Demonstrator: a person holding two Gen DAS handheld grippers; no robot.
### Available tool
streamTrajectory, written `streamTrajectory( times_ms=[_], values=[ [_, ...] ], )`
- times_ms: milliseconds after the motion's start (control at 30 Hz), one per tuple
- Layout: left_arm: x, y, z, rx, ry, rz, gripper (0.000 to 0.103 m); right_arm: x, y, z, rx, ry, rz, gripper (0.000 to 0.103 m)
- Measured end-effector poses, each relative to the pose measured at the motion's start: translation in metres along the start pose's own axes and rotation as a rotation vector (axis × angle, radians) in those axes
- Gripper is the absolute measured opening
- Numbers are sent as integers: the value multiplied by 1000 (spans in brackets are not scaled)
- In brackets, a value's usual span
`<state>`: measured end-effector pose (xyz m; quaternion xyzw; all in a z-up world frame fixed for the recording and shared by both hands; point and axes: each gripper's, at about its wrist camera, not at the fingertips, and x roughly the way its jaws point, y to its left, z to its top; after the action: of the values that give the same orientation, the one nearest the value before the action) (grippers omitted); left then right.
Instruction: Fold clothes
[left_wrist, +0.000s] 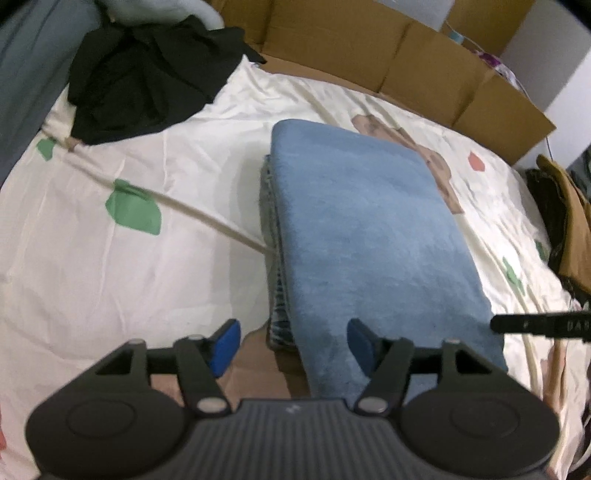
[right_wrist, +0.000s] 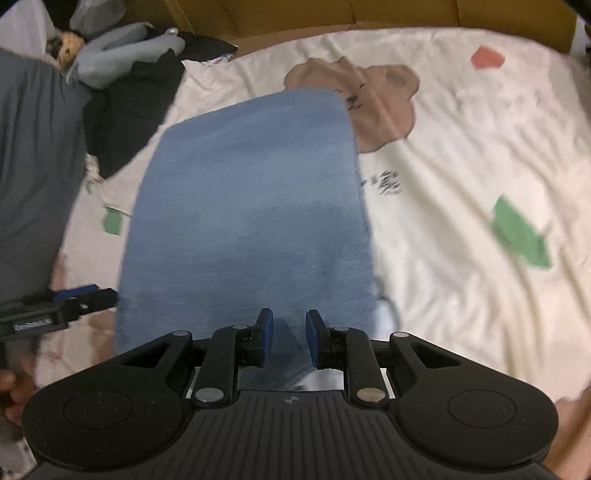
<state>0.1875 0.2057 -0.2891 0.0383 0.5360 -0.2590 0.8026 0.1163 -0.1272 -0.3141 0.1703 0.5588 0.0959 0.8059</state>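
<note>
Folded blue jeans (left_wrist: 369, 229) lie as a long rectangle on the cream bedsheet (left_wrist: 129, 277); they also show in the right wrist view (right_wrist: 251, 206). My left gripper (left_wrist: 291, 345) is open, its jaws wide apart at the near left corner of the jeans, holding nothing. My right gripper (right_wrist: 289, 338) has its jaws narrowed around a pinched fold of the jeans' near edge. The right gripper's tip shows in the left wrist view (left_wrist: 543, 325), and the left gripper shows in the right wrist view (right_wrist: 59, 299).
A black garment (left_wrist: 147, 77) lies crumpled at the far left of the bed. Cardboard panels (left_wrist: 406, 55) stand along the far edge. Dark and brown clothes (left_wrist: 565, 221) lie at the right. A grey stuffed toy (right_wrist: 122, 48) lies at the far left.
</note>
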Motion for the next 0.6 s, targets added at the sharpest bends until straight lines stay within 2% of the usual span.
streamTrajectory(
  times_ms=[167,200,433,533,600],
  values=[
    [6,5,-5,-35,9,-34,67,3,10,-8,11,-32,15,31],
    [9,5,-7,-36,14,-38,67,5,10,-10,18,-30,13,35],
    [21,1,-16,-30,39,-74,65,15,3,-16,88,-17,41,36],
    [20,2,-18,-33,43,-96,59,11,-4,-18,136,-20,75,40],
    [19,4,-18,-45,47,-113,47,7,-9,-20,153,-23,93,41]
  ],
)
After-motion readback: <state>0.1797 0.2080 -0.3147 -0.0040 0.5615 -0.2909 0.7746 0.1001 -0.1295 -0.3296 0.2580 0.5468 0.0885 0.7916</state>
